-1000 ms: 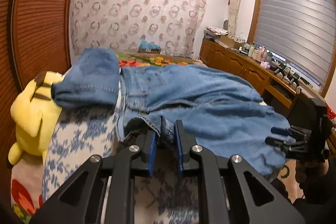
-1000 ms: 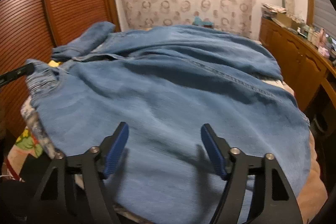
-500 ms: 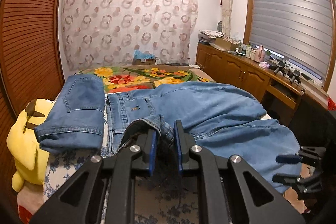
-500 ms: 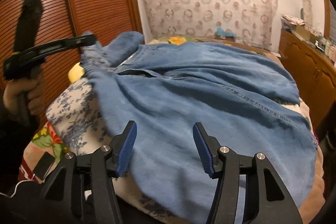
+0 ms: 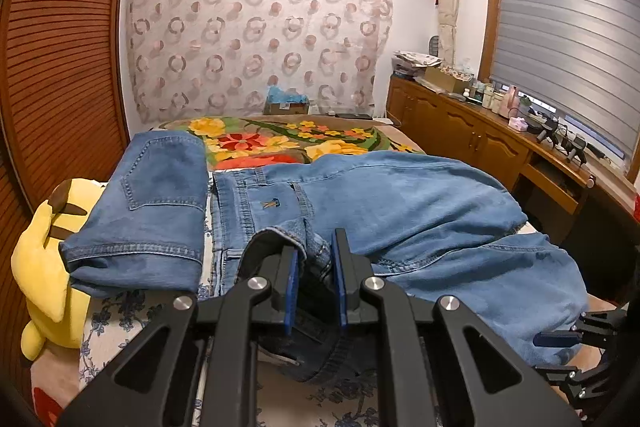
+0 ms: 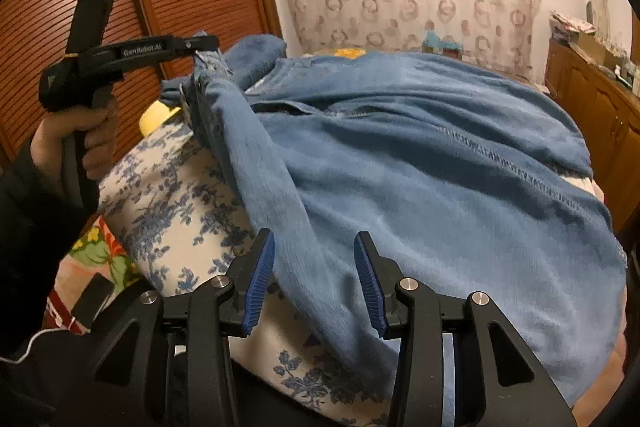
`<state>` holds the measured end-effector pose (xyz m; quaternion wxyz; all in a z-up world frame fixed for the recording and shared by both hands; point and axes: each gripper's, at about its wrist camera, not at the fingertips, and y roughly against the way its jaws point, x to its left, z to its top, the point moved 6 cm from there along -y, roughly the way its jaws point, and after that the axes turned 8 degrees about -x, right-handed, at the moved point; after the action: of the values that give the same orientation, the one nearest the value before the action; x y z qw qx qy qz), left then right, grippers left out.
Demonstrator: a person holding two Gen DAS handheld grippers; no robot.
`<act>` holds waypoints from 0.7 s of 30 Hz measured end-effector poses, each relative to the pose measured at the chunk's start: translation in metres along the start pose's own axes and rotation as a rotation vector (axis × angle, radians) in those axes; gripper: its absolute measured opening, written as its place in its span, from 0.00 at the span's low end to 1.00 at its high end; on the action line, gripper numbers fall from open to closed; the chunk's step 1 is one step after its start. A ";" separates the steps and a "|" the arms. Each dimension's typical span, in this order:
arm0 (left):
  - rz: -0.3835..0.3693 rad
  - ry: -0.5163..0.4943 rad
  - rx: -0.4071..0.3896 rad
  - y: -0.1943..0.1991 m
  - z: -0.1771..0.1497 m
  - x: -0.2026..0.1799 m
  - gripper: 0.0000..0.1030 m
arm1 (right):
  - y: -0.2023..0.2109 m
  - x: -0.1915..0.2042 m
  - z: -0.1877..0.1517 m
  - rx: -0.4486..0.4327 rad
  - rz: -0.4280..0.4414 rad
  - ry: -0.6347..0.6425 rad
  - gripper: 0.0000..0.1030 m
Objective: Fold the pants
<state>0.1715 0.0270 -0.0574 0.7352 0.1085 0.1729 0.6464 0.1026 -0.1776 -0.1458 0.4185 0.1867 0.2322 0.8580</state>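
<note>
The left gripper (image 5: 314, 277) has its blue-padded jaws pinched on a bunched fold of the jeans (image 5: 400, 203) at their waistband end, and the denim rises in a small arch between and just beyond the pads. From the right wrist view that same left gripper (image 6: 204, 45) sits above the near left corner of the bed (image 6: 176, 203), gripped by the person's left hand (image 6: 76, 135), and it carries the fabric clear of the mattress so that a taut ridge of cloth runs down from it toward the near edge. The right gripper (image 6: 316, 277) hangs with its jaws well apart, straddling the lower end of that ridge at the bed's near edge; the pads sit on either side of the denim without closing on it. The jeans are light blue, slightly faded, with a back pocket bearing a small embroidered mark and a visible stitched side seam; they lie spread across the middle and right of the bed, rumpled, one leg overlapping the other toward the right edge. A second, folded pair of jeans (image 5: 148, 215) rests by the left edge, just beside the held pair, against a yellow plush toy (image 5: 48, 251). The bed carries a blue floral sheet near the front and a bright flowered blanket (image 5: 276, 141) at the far end.
</note>
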 end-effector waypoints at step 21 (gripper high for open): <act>-0.006 0.022 -0.030 0.006 0.011 0.012 0.12 | 0.000 -0.044 0.027 -0.049 -0.045 0.018 0.03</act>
<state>0.1718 0.0406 -0.0468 0.7368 0.0896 0.1717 0.6478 0.1418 -0.2065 -0.1286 0.4402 0.1632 0.2191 0.8553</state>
